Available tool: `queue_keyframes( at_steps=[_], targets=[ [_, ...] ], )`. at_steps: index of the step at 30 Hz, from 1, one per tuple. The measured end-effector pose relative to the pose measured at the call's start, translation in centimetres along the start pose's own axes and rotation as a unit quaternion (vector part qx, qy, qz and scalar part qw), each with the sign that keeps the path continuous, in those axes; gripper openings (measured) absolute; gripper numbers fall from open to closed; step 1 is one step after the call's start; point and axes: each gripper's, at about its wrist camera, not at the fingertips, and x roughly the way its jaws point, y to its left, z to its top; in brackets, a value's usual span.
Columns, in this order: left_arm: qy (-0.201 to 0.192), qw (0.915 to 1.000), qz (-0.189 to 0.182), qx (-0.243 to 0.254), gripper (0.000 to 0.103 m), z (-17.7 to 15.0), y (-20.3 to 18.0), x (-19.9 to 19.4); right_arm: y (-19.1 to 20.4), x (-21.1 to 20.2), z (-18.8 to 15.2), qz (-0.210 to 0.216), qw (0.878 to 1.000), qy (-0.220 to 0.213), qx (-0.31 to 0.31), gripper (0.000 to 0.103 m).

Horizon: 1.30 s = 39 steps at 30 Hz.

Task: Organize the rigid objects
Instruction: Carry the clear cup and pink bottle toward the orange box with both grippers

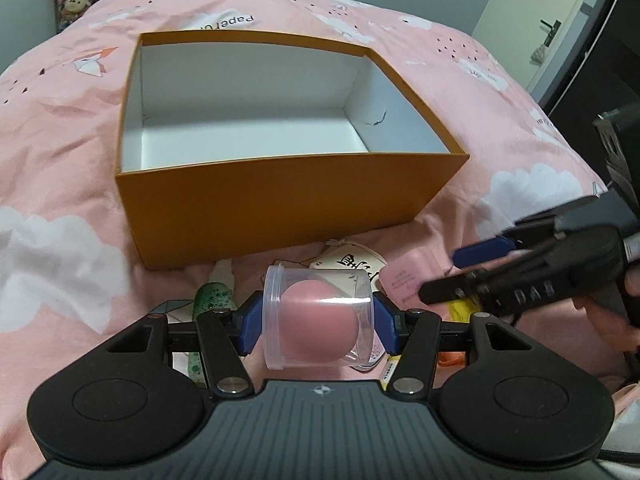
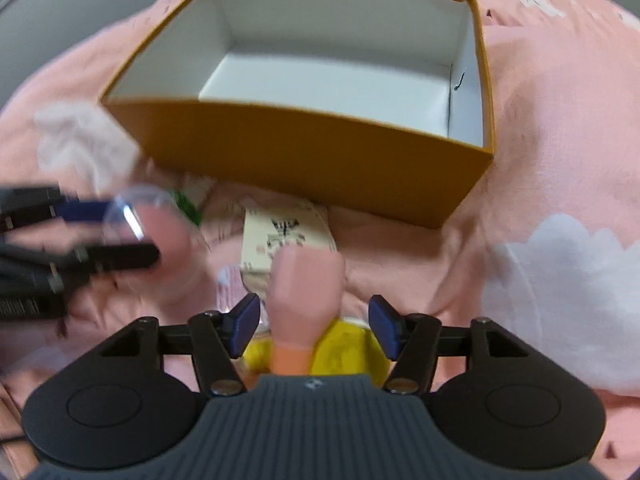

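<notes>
Pink bedding printed with white clouds (image 1: pixel 52 240) spreads across the bed, where an open orange box (image 1: pixel 280 204) with a white interior sits just beyond both sets of jaws. Between the blue pads (image 1: pixel 250 326) of the left gripper (image 1: pixel 320 322), a clear plastic jar (image 1: pixel 318 316) holding a pink ball (image 1: pixel 318 320) lies on its side, clenched at both ends and raised over the clutter short of the box's near wall. Beyond the jar, a cream packet with black lettering (image 1: pixel 356 266) and a pink carton (image 1: pixel 404 278) rest on the cover, with a green speckled object (image 1: pixel 212 298) to the left of the left pad. To the right, the right gripper (image 2: pixel 314 326) stands spread, its 2 pads (image 2: pixel 246 322) clear on either side of a pink, blurred object (image 2: pixel 306 292) that lies between them without touching; a yellow item (image 2: pixel 348 354) shows beneath. From the right wrist camera, the same jar (image 2: pixel 154 236) appears blurred to the left, ahead of the jaws.
</notes>
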Motion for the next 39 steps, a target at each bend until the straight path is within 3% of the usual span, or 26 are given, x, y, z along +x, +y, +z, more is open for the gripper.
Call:
queue_keyframes(
  at_steps=[2,6,12,19,27,33,39],
  targets=[
    [0.002,1.0,0.001,0.003,0.064,0.1,-0.2,0.1,-0.2,0.5,0.5,0.017,1.0,-0.004,0.018,0.059],
    [-0.001,1.0,0.004,0.007,0.064,0.3,-0.4,0.0,-0.6,2.0,1.0,0.032,0.998,0.016,0.047,0.043],
    [-0.016,0.9998,0.008,0.009,0.064,0.9,-0.5,-0.9,-0.4,0.9,0.7,0.029,0.998,0.001,0.048,0.043],
    [-0.061,0.998,0.006,0.013,0.064,3.0,-0.6,-3.3,0.4,-4.1,1.5,0.03,0.997,-0.069,0.029,0.043],
    [-0.118,0.9929,0.002,0.019,0.064,7.4,-0.7,-5.0,0.6,-9.5,5.0,0.029,0.987,-0.155,0.004,0.043],
    [-0.114,0.9934,0.003,0.003,0.064,10.7,-0.7,-1.7,-1.1,-10.1,9.1,0.01,0.979,-0.203,0.027,0.043],
    [-0.082,0.9966,0.001,0.007,0.064,11.1,-1.0,2.6,-2.3,-5.2,12.5,-0.033,0.984,-0.172,0.034,0.043]
  ],
)
